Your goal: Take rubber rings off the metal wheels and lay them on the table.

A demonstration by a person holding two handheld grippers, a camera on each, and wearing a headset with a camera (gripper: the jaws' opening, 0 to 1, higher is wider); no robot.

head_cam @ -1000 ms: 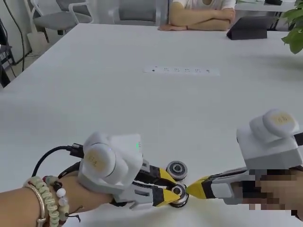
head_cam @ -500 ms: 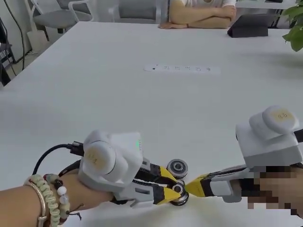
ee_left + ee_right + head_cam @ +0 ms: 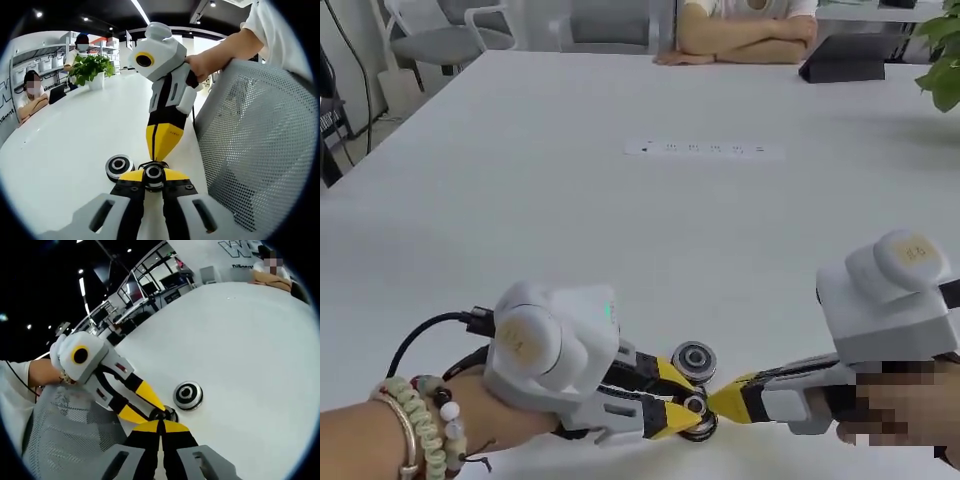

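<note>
The rubber ring (image 3: 153,164) sits on the rim of the gripped wheel (image 3: 153,172), which is low over the near edge of the table (image 3: 620,230). The left gripper (image 3: 153,176) clamps this wheel between its yellow jaws. The right gripper (image 3: 159,158) meets it nose to nose, jaws pressed together at the wheel's edge (whether rubber is actually caught between them I cannot tell). A second wheel (image 3: 694,357) lies flat just beside, ring on. To do this well, I judge the left should hold rigid while the right nips only the rubber, peels it outward over the rim, then works around rather than yanking straight off
</note>
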